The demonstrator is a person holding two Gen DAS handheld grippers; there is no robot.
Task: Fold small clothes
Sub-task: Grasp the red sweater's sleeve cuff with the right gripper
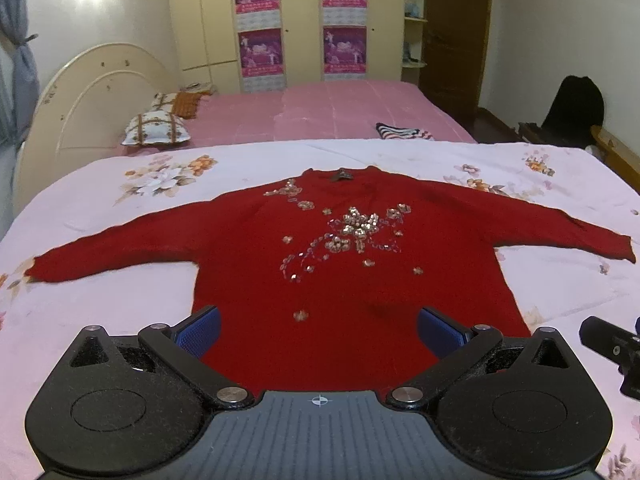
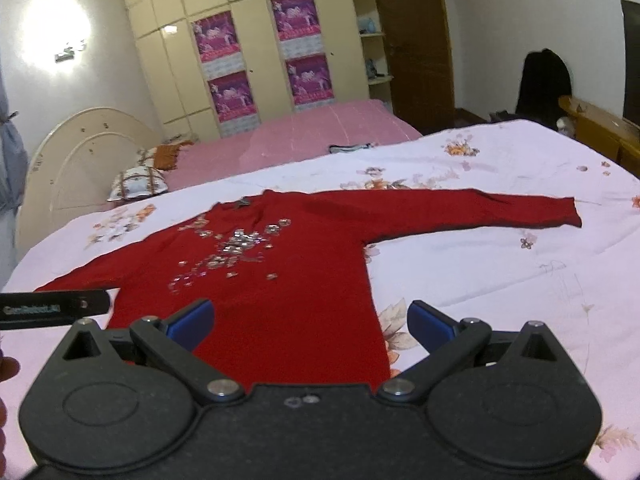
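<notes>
A red long-sleeved sweater [image 1: 344, 280] with a sequin flower pattern lies flat, front up, on the white floral bedsheet [image 1: 120, 208], both sleeves spread out sideways. My left gripper [image 1: 319, 330] is open and empty, hovering over the sweater's bottom hem near its middle. My right gripper [image 2: 310, 322] is open and empty over the hem's right corner; the sweater [image 2: 280, 280] shows in the right wrist view with its right sleeve stretched out. Part of the right gripper shows at the left wrist view's right edge.
A second bed with a pink cover [image 1: 332, 112] stands behind, with pillows [image 1: 156, 128] and a striped folded garment [image 1: 404, 132] at its near edge. A wardrobe [image 1: 304, 20] lines the back wall. A wooden bed frame [image 2: 592, 128] borders the right side.
</notes>
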